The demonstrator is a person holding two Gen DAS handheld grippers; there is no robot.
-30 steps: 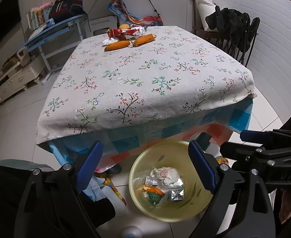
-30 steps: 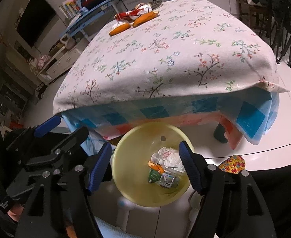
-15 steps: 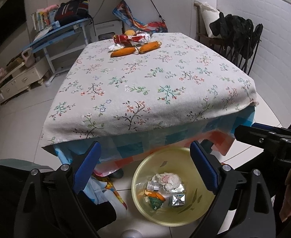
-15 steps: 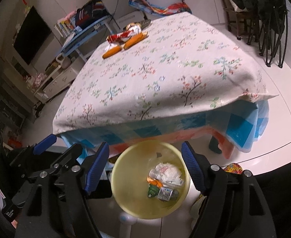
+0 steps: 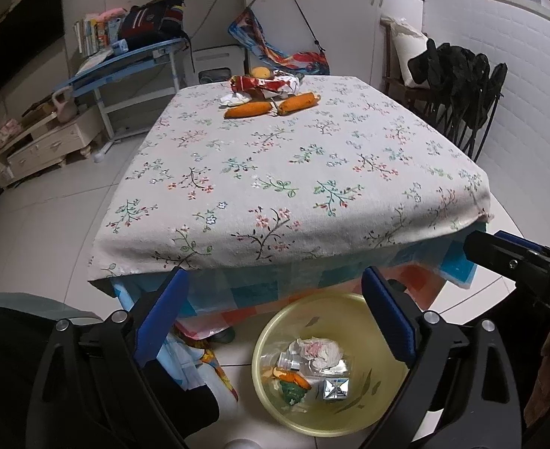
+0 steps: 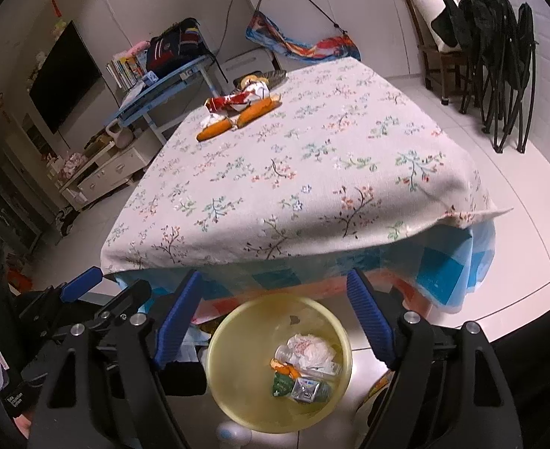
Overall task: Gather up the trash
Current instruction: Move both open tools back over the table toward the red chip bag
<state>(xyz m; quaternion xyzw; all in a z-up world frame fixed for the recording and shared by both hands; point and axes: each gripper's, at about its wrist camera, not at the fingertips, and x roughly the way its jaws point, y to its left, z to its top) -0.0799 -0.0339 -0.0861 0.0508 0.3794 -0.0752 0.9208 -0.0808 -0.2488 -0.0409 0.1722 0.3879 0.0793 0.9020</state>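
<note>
Both grippers — left gripper [image 5: 275, 321] and right gripper [image 6: 273, 318] — hang empty over the yellow bin [image 5: 349, 307], jaws just widening, so a drop looks done — next comes a reach to the wrappers [image 5: 263, 84] across the table [image 5: 312, 172].

**Counting the things**

One yellow bin [image 5: 334, 359] with a few bits of trash inside. Two orange corn cobs [image 5: 250, 109] on the worktop [image 5: 275, 187]. One red wrapper [image 5: 260, 84]. One round yellow fruit [image 5: 260, 72].
</note>
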